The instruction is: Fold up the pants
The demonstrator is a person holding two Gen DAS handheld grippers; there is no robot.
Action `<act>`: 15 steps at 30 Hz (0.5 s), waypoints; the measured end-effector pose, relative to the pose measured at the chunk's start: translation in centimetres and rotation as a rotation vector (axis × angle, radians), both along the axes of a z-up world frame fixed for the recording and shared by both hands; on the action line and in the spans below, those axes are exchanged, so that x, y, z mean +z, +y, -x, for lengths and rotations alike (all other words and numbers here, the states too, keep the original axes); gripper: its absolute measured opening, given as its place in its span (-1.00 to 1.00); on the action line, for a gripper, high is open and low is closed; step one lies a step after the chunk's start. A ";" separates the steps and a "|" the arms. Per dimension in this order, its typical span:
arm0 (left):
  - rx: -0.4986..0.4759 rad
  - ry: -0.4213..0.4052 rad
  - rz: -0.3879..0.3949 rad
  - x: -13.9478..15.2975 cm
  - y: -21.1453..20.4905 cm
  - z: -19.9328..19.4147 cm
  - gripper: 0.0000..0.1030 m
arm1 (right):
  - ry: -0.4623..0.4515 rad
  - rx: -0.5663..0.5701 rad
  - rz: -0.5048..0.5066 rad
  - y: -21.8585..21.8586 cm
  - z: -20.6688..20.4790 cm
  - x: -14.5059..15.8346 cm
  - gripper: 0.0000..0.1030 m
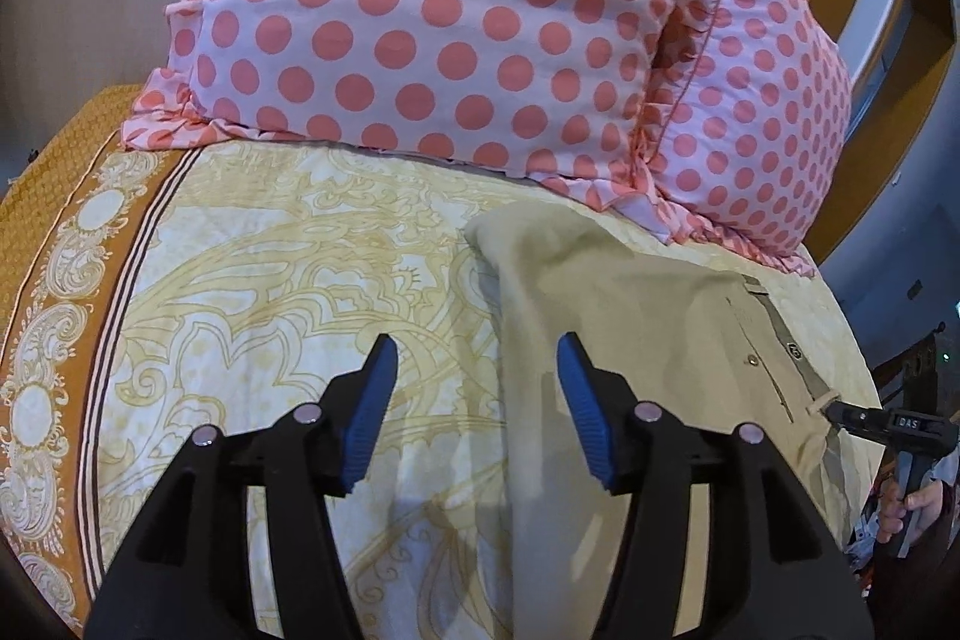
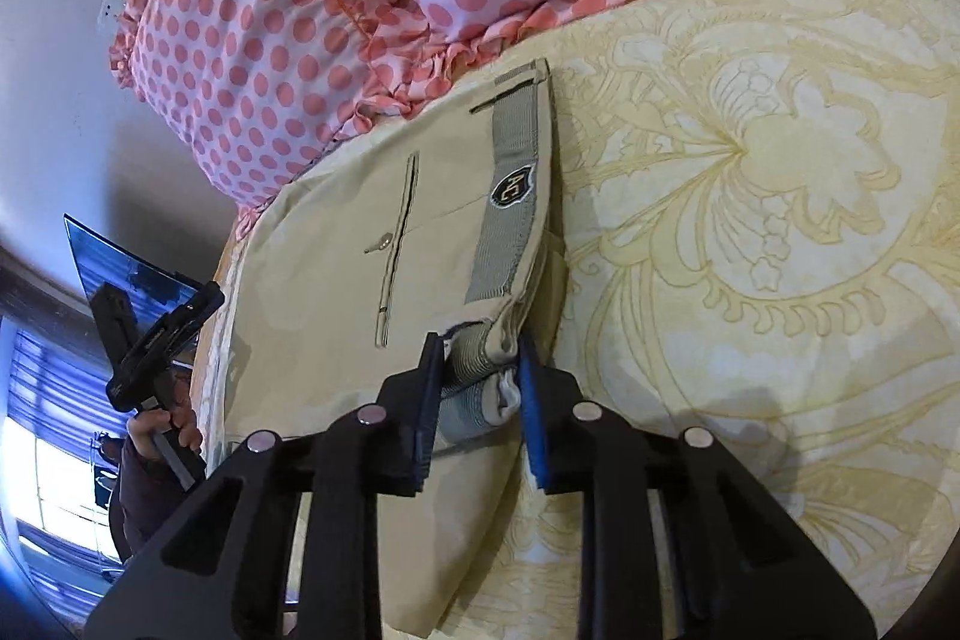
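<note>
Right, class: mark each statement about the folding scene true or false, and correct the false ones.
1. The right tool grips the waistband of the pants. True.
2. The left tool is clamped on a pant leg. False: it is open and holds nothing.
3. The pillows are striped blue. False: they are pink with coral dots.
4. A dark shield badge sits on the grey waistband. True.
5. The pants lie on a patterned bedspread. True.

Beige pants (image 2: 336, 244), pink polka-dot pillows (image 1: 456, 10)
</note>
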State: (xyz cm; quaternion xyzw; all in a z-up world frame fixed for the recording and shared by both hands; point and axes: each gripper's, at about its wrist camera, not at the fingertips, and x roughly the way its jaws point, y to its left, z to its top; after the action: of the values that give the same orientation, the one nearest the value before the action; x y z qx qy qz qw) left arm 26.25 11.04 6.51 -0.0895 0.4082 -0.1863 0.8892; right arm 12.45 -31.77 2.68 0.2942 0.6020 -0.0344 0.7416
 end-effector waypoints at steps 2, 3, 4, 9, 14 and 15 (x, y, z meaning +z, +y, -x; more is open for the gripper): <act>-0.005 -0.002 -0.004 0.2 -0.2 0.2 0.09 | -0.018 -0.011 -0.031 -0.1 0.2 0.3 -0.72; -0.013 -0.004 0.000 0.3 -0.4 0.4 0.09 | -0.039 -0.022 -0.063 -0.2 0.5 0.9 -0.73; -0.021 -0.009 0.003 0.4 -0.5 0.6 0.10 | -0.054 -0.031 -0.091 -0.1 0.8 1.4 -0.74; -0.048 -0.020 -0.029 0.5 -1.1 0.6 0.12 | -0.073 -0.081 -0.199 1.7 4.5 3.5 -0.74; -0.067 -0.020 -0.045 0.3 -1.7 0.1 0.19 | -0.037 -0.166 -0.283 4.6 9.7 1.9 -0.74; -0.071 -0.016 -0.049 0.2 -1.8 0.0 0.19 | -0.037 -0.140 -0.250 5.0 10.0 1.9 -0.73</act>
State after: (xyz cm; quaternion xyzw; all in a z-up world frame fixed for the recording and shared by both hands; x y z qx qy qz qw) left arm 26.22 9.26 6.72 -0.0516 0.4086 -0.2084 0.8871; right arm 2.48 -26.72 4.59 0.4261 0.5659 -0.0056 0.7058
